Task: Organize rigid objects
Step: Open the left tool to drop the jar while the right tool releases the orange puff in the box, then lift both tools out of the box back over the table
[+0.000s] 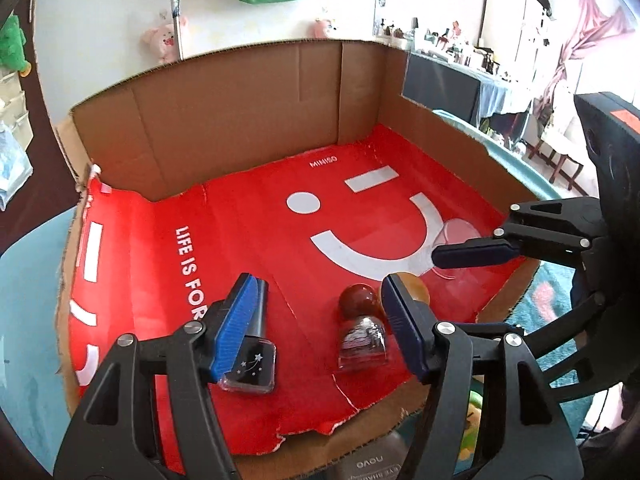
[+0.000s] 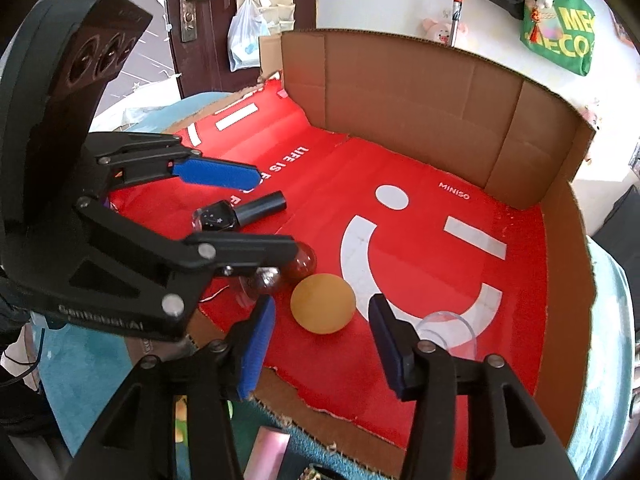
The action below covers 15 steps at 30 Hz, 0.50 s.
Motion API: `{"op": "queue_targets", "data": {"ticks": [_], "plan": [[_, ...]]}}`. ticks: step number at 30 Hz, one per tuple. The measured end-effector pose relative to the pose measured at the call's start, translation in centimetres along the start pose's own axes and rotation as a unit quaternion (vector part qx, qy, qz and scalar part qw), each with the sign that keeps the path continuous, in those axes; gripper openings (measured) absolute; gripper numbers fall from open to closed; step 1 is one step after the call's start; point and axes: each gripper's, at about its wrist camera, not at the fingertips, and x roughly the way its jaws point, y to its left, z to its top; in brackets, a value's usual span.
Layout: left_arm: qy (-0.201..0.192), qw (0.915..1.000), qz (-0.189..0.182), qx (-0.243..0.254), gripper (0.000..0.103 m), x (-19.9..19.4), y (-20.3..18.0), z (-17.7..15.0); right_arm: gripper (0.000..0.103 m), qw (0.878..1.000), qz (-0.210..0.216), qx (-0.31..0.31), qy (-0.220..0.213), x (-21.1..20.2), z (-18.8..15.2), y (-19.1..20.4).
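Inside a cardboard box with a red lining (image 1: 248, 216) (image 2: 436, 248) lie a black nail polish bottle (image 1: 252, 360) (image 2: 236, 212), a clear bottle with a dark red round cap (image 1: 362, 338) (image 2: 276, 276), an orange ball (image 1: 416, 284) (image 2: 322, 304) and a clear round cup (image 1: 456, 236) (image 2: 448, 328). My left gripper (image 1: 316, 328) (image 2: 256, 208) is open and empty, hovering over the two bottles. My right gripper (image 2: 320, 344) (image 1: 452, 256) is open and empty, just in front of the orange ball, with the cup beside its right finger.
The box's brown walls (image 1: 240, 108) (image 2: 440, 96) stand at the back and sides; its near edge is torn low. The box sits on a teal surface (image 1: 24, 300) (image 2: 612, 340). A pink object (image 2: 268, 456) lies below the right gripper.
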Motion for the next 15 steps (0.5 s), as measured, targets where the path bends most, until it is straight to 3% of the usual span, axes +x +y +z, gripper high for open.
{"op": "queue_targets", "data": {"ticks": [3, 7, 15], "plan": [[-0.015, 0.9998, 0.007, -0.005, 0.071, -1.3, -0.2, 0.0, 0.059, 1.000, -0.004, 0.004, -0.010, -1.3, -0.2, 0.1], [-0.040, 0.9990, 0.014, -0.017, 0.074, -3.4, -0.6, -0.3, 0.065, 1.000, -0.012, 0.006, -0.026, -3.4, -0.6, 0.6], [-0.098, 0.9940, 0.039, -0.031, 0.084, -8.9, -2.5, -2.6, 0.087, 0.996, -0.045, 0.020, -0.079, -9.1, -2.3, 2.2]]}}
